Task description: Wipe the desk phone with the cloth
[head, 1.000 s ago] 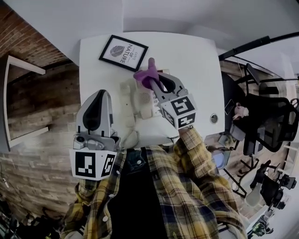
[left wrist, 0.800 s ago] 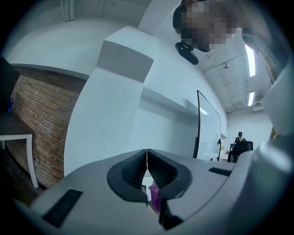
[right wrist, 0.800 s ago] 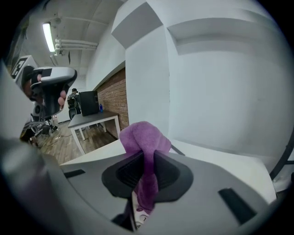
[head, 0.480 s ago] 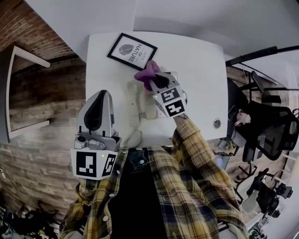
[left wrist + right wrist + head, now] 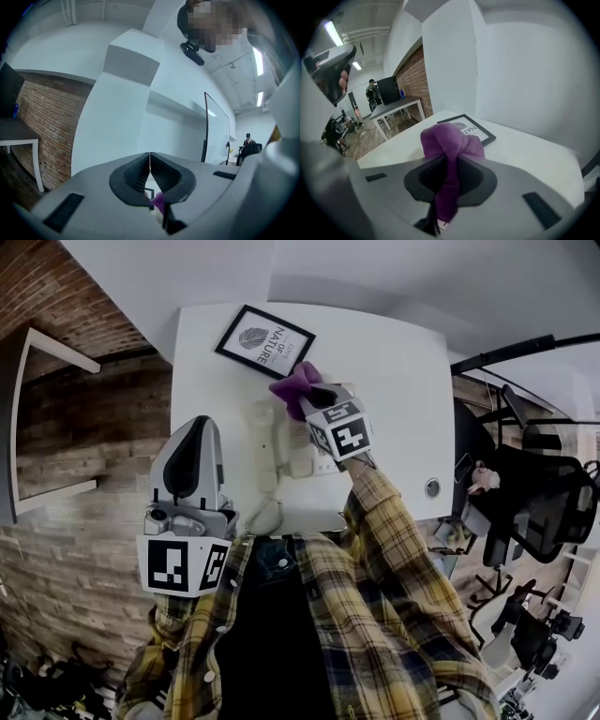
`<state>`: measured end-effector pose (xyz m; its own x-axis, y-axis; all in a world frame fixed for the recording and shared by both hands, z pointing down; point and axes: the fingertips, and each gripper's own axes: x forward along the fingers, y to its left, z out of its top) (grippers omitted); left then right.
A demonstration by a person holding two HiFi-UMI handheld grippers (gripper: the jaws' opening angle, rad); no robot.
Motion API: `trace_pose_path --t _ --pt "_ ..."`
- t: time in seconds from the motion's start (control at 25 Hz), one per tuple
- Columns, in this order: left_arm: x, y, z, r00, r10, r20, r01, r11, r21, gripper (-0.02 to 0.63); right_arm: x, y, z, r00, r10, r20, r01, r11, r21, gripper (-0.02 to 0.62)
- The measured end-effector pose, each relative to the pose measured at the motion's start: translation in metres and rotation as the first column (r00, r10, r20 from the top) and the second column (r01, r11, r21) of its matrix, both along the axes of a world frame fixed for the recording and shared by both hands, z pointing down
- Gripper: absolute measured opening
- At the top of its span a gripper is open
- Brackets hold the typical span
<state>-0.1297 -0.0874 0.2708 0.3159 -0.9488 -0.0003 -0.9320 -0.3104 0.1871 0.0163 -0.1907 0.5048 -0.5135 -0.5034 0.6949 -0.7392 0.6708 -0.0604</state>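
The white desk (image 5: 398,381) lies bare to the right of the desk phone (image 5: 295,456), which sits near the front edge with its long axis running front to back. The right gripper (image 5: 309,397) clamps the purple cloth (image 5: 293,382) over the phone's far end. The left gripper (image 5: 195,427), jaws pressed together on nothing, hangs above the desk's left edge.

Nubby woven purple cloth (image 5: 450,140), smooth off-white plastic desk phone (image 5: 292,454), matt white desk (image 5: 394,381)

The left gripper (image 5: 150,174) is held low and drawn back, tilted upward, with its jaws pressed together and nothing gripped. The right gripper (image 5: 447,180) is stretched forward on an extended arm (image 5: 386,514), jaws clamped on the cloth (image 5: 451,140).
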Motion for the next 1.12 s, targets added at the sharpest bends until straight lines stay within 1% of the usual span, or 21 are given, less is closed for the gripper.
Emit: trace_pose_path --t 0.24,0.4,0.76,0.96,1.12 --pt "0.006 0.004 -0.002 1.000 0.005 0.000 -0.005 1.000 0.007 0.015 0.004 0.005 0.003 0.998 0.039 0.048 -0.037 0.998 -0.048 0.060" --pt "0.009 0.005 -0.004 1.000 0.006 -0.003 -0.006 1.000 0.016 0.015 0.006 0.015 0.006 0.996 0.049 0.068 -0.044 0.996 -0.080 0.060" --pt "0.016 0.011 -0.008 1.000 0.008 -0.007 -0.008 1.000 0.028 0.015 0.013 0.031 0.004 0.991 0.083 0.108 -0.071 0.991 -0.110 0.060" --pt "0.013 0.012 -0.008 1.000 0.005 -0.007 -0.004 1.000 0.028 0.015 0.012 0.047 0.007 0.993 0.061 0.104 -0.050 0.994 -0.099 0.060" --pt "0.015 0.012 -0.007 1.000 0.014 -0.007 -0.013 1.000 0.023 0.015 0.011 0.070 0.012 0.992 0.028 0.125 -0.012 0.992 -0.129 0.060"
